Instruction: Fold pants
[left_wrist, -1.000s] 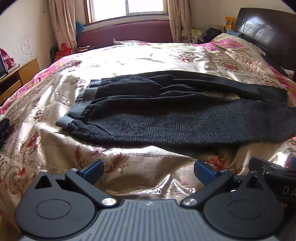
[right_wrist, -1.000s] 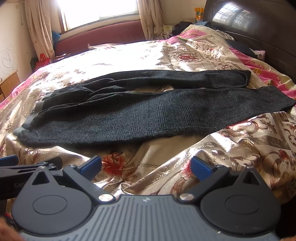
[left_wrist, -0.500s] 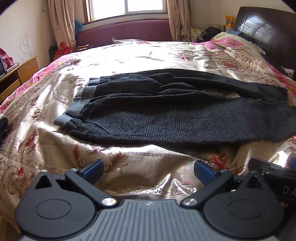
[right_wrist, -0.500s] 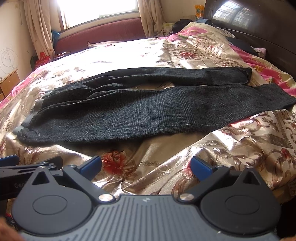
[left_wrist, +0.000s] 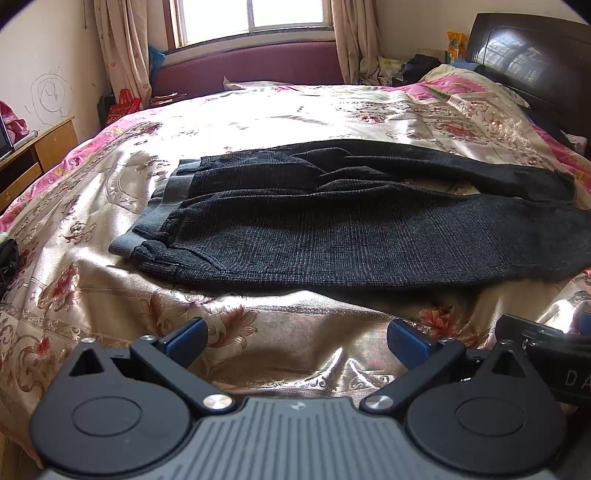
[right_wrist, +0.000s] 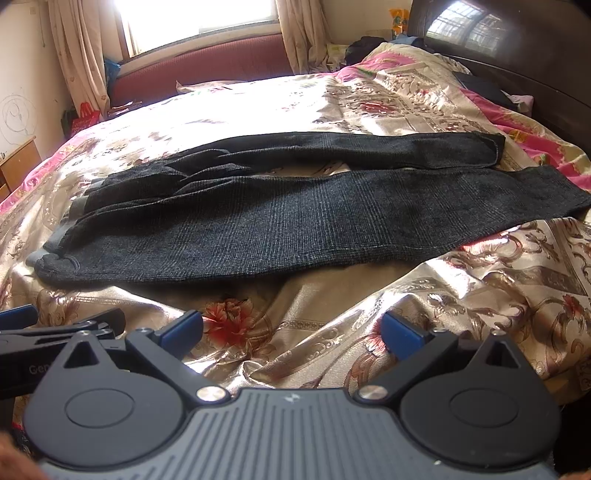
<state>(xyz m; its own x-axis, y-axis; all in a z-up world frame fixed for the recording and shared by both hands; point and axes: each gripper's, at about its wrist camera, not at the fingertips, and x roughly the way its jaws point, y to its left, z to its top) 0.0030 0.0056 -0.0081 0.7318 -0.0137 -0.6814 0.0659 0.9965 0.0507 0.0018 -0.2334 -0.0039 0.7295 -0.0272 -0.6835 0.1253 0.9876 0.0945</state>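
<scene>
Pants (left_wrist: 332, 229) lie across the bed (left_wrist: 295, 110), waistband left, legs right, window (left_wrist: 251, 18) behind.

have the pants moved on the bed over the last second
No. The pants lie on the same flower pattern of the bedspread; only the view crept closer. Both tools, left and right, are open.

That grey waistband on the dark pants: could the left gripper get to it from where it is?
Probably yes. The left gripper is open above the bedspread, and only bare bedspread lies between it and the waistband. It is not touching the pants yet.
</scene>
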